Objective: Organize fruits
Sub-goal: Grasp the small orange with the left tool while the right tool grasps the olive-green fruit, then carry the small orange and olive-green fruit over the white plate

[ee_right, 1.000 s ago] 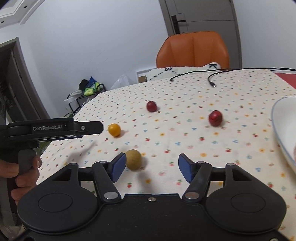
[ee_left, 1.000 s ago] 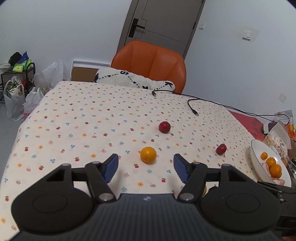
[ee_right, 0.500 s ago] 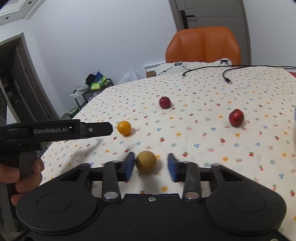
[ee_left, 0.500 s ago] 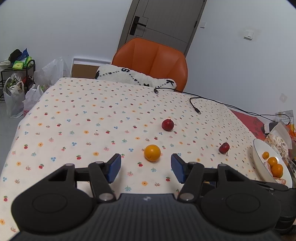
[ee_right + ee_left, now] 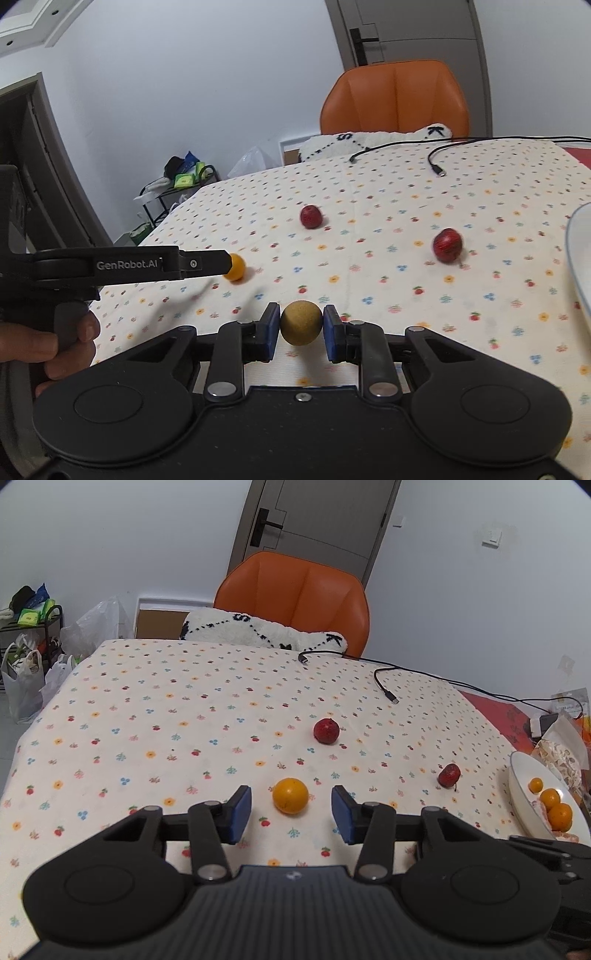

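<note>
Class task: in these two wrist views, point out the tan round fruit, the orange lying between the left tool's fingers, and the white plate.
tan round fruit (image 5: 301,322), right wrist view, centre of its front face.
orange (image 5: 290,795), left wrist view, middle of its skin.
white plate (image 5: 519,794), left wrist view, bare near rim.
</note>
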`<action>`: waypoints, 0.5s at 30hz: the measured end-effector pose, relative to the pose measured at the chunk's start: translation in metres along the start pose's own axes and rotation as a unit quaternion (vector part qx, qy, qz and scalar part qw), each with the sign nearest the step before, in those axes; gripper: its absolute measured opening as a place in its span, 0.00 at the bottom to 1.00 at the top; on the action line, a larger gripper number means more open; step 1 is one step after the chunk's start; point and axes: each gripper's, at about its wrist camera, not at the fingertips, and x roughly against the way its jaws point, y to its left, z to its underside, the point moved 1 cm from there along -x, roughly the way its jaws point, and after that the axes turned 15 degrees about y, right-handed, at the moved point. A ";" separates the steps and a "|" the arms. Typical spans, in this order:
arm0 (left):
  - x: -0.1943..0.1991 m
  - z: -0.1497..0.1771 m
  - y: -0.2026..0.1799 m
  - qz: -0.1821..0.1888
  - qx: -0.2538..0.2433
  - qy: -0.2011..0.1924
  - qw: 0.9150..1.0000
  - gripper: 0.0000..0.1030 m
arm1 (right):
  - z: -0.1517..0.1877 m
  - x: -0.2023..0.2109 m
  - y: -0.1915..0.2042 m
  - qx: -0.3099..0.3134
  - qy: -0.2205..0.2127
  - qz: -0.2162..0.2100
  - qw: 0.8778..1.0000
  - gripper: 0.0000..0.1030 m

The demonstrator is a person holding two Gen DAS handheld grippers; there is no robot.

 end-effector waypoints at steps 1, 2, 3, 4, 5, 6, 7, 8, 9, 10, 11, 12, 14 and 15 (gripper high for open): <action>-0.003 -0.001 -0.001 -0.002 0.000 0.002 1.000 0.44 | 0.000 0.001 -0.002 -0.002 -0.001 0.002 1.000 0.23; -0.005 -0.002 -0.001 -0.002 0.000 0.003 1.000 0.44 | 0.000 0.003 -0.004 -0.004 -0.002 0.004 1.000 0.23; -0.009 -0.003 -0.001 -0.003 0.001 0.006 1.000 0.42 | 0.000 0.005 -0.006 -0.005 -0.003 0.005 1.000 0.23; -0.012 -0.003 -0.001 -0.006 0.002 0.009 1.000 0.38 | 0.000 0.006 -0.008 -0.007 -0.005 0.007 1.000 0.23; -0.015 -0.004 -0.001 -0.008 0.005 0.012 1.000 0.35 | 0.000 0.008 -0.011 -0.009 -0.007 0.008 1.000 0.23; -0.017 -0.004 0.000 -0.008 0.008 0.014 1.000 0.28 | 0.000 0.010 -0.013 -0.011 -0.009 0.009 1.000 0.23; -0.018 -0.004 0.000 -0.007 0.010 0.015 1.000 0.21 | 0.000 0.011 -0.015 -0.013 -0.010 0.011 1.000 0.23; -0.018 -0.003 0.000 -0.007 0.011 0.016 1.000 0.21 | 0.001 0.013 -0.017 -0.015 -0.011 0.013 1.000 0.23; -0.018 -0.003 -0.001 -0.009 0.011 0.014 1.000 0.21 | 0.001 0.014 -0.019 -0.018 -0.013 0.015 1.000 0.23; -0.016 -0.002 -0.003 -0.009 0.009 0.012 1.000 0.21 | 0.001 0.016 -0.021 -0.019 -0.014 0.017 1.000 0.23; -0.015 -0.002 -0.005 -0.007 0.008 0.010 1.000 0.21 | 0.002 0.017 -0.023 -0.021 -0.015 0.019 0.999 0.23; -0.013 -0.002 -0.006 -0.006 0.006 0.008 1.000 0.21 | 0.003 0.018 -0.024 -0.023 -0.016 0.021 0.999 0.23; -0.009 -0.003 -0.011 -0.004 0.002 0.004 1.000 0.21 | 0.004 0.020 -0.027 -0.026 -0.017 0.024 0.999 0.23; -0.007 -0.003 -0.013 -0.002 0.000 0.002 1.000 0.21 | 0.004 0.022 -0.028 -0.026 -0.018 0.025 0.999 0.23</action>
